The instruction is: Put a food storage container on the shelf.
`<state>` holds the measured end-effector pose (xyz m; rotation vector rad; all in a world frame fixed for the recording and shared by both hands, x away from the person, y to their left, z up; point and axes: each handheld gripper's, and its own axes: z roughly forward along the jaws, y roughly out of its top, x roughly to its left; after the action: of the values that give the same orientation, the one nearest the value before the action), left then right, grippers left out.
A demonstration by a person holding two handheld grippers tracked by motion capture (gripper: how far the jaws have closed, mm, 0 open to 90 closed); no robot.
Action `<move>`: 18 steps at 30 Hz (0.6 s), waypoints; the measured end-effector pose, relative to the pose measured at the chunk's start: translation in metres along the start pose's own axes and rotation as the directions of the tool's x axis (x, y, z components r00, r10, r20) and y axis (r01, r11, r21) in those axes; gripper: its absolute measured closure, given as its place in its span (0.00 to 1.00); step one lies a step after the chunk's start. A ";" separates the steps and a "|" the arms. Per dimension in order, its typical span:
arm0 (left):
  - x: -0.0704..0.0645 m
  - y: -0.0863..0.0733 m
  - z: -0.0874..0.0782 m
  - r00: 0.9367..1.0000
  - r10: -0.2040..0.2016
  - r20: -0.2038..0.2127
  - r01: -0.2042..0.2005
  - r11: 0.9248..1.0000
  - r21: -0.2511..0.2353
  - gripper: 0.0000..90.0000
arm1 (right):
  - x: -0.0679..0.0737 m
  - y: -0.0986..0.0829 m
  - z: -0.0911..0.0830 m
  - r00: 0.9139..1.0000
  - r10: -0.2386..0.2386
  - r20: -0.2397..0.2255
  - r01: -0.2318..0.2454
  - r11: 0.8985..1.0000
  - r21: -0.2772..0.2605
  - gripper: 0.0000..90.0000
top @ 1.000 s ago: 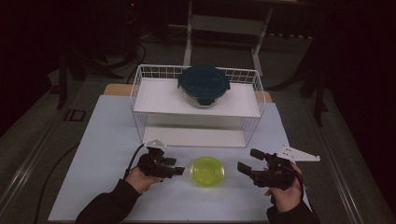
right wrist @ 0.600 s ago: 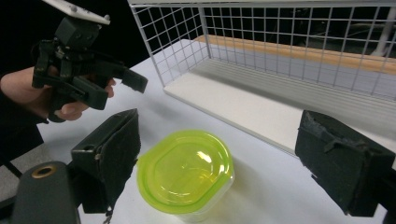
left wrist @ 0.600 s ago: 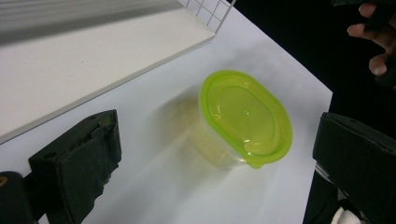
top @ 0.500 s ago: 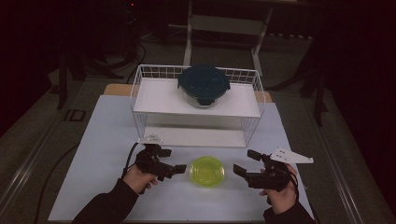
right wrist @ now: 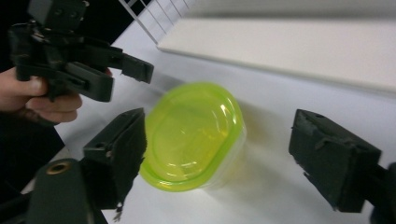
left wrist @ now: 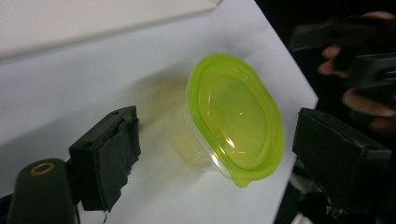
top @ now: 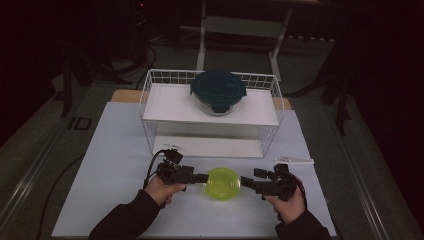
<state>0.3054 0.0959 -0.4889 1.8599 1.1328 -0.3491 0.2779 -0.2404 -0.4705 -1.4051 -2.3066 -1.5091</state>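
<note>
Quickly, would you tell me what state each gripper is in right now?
Left gripper: open, jaws either side of the green-lidded container, holding nothing.
Right gripper: open, jaws flanking the same container, holding nothing.

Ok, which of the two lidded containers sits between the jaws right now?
The small yellow-green container on the table, flanked by the left gripper and right gripper. The dark teal-lidded container stands on the wire rack, farther back.

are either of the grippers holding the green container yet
No, nothing is held. Both the left gripper and right gripper have open jaws either side of the green container.
</note>
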 end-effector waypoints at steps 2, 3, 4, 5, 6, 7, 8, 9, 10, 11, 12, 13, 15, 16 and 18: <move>0.001 0.000 0.002 1.000 -0.016 0.005 0.016 1.000 0.006 0.19 | -0.002 -0.001 0.003 1.000 0.011 -0.005 -0.011 1.000 0.011 0.28; 0.003 -0.001 0.006 0.999 -0.041 0.027 0.041 0.999 0.019 0.19 | -0.003 -0.001 0.006 1.000 0.029 -0.001 -0.029 0.999 0.025 0.34; 0.003 -0.002 0.008 0.998 -0.054 0.029 0.053 0.998 0.028 0.20 | -0.006 -0.002 0.009 0.995 0.100 -0.005 -0.099 0.994 0.053 0.42; 0.003 -0.003 0.010 0.997 -0.068 0.036 0.067 0.997 0.034 0.22 | -0.007 -0.002 0.011 0.993 0.115 -0.004 -0.115 0.991 0.068 0.45; 0.004 -0.003 0.012 0.996 -0.082 0.031 0.081 0.996 0.039 0.25 | -0.007 -0.002 0.013 0.992 0.127 -0.004 -0.127 0.989 0.080 0.47; 0.004 -0.004 0.014 0.995 -0.091 0.032 0.089 0.995 0.044 0.27 | -0.007 -0.003 0.015 0.989 0.144 -0.010 -0.143 0.986 0.088 0.49; 0.004 -0.004 0.014 0.995 -0.091 0.032 0.089 0.995 0.044 0.30 | -0.007 -0.003 0.015 0.989 0.144 -0.010 -0.143 0.986 0.088 0.49; 0.004 -0.004 0.014 0.995 -0.091 0.032 0.089 0.995 0.044 0.30 | -0.007 -0.003 0.017 0.988 0.153 -0.011 -0.151 0.983 0.101 0.49; 0.006 -0.005 0.020 0.993 -0.117 0.013 0.116 0.991 0.063 0.37 | -0.008 -0.004 0.023 0.985 0.170 -0.005 -0.168 0.977 0.127 0.55; 0.006 -0.006 0.021 0.994 -0.111 0.014 0.109 0.991 0.077 0.39 | -0.009 -0.005 0.026 0.984 0.176 0.004 -0.175 0.974 0.141 0.58; 0.006 -0.006 0.022 0.994 -0.106 0.010 0.104 0.991 0.083 0.39 | -0.009 -0.005 0.028 0.986 0.168 0.019 -0.169 0.973 0.155 0.60; 0.006 -0.007 0.023 0.994 -0.113 0.007 0.112 0.990 0.084 0.40 | -0.009 -0.006 0.030 0.984 0.174 0.027 -0.176 0.972 0.157 0.63; 0.007 -0.007 0.023 0.992 -0.124 0.014 0.122 0.989 0.082 0.50 | -0.010 -0.007 0.031 0.981 0.191 0.024 -0.193 0.968 0.158 0.66; 0.008 -0.007 0.024 0.992 -0.122 0.010 0.121 0.989 0.083 0.55 | -0.012 -0.009 0.034 0.979 0.200 0.025 -0.202 0.965 0.169 0.70; 0.009 -0.008 0.024 0.991 -0.129 0.017 0.128 0.988 0.084 0.65 | -0.011 -0.009 0.035 0.978 0.210 0.023 -0.210 0.962 0.177 0.75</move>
<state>0.3085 0.0826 -0.5119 1.8537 1.2428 -0.4955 0.2924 -0.2224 -0.5010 -1.5462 -2.1506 -1.2102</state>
